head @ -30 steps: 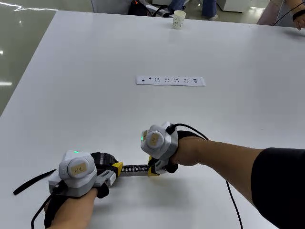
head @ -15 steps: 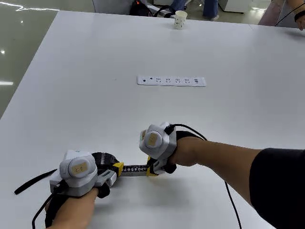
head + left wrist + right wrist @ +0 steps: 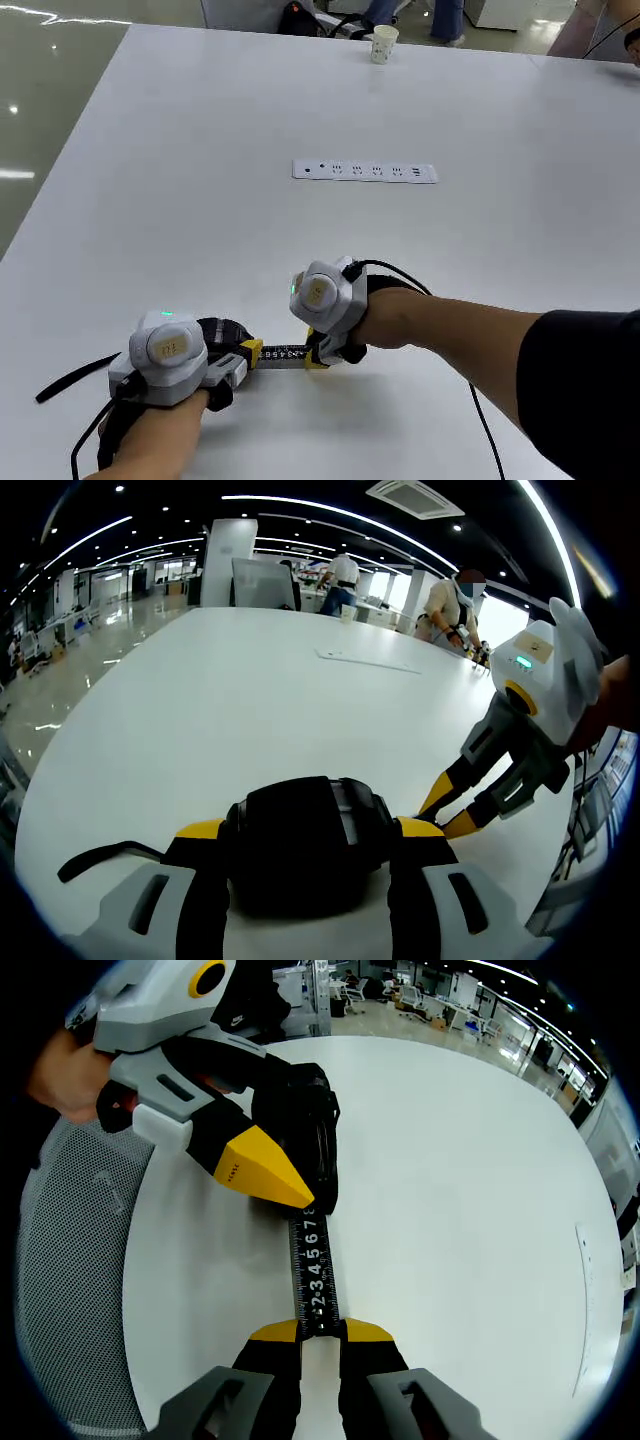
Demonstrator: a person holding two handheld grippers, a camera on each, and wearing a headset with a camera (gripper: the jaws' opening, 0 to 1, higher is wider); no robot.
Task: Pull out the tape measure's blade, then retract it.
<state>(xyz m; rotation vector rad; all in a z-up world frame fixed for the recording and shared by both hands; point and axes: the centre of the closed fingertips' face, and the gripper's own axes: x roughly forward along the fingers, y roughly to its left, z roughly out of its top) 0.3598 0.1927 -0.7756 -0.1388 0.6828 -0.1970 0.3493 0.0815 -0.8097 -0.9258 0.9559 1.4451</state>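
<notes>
An open-plan office is indicated: a large white desk (image 3: 200, 150) is seen with a power strip (image 3: 365, 171) and a paper cup (image 3: 383, 44) on it; a polished floor (image 3: 40, 100) is lit by long ceiling light strips (image 3: 553, 542); rows of workstations (image 3: 440, 1005) are seen in the distance.

A broad white table (image 3: 200, 150) takes up most of the head view. A white power strip (image 3: 365, 171) lies flat near the frame's centre, and a paper cup (image 3: 381, 44) stands at the far edge, top centre. At lower left rests a black tape measure (image 3: 225, 335), its blade (image 3: 283, 352) drawn out a short way rightward and a black strap (image 3: 75, 378) trailing left.
</notes>
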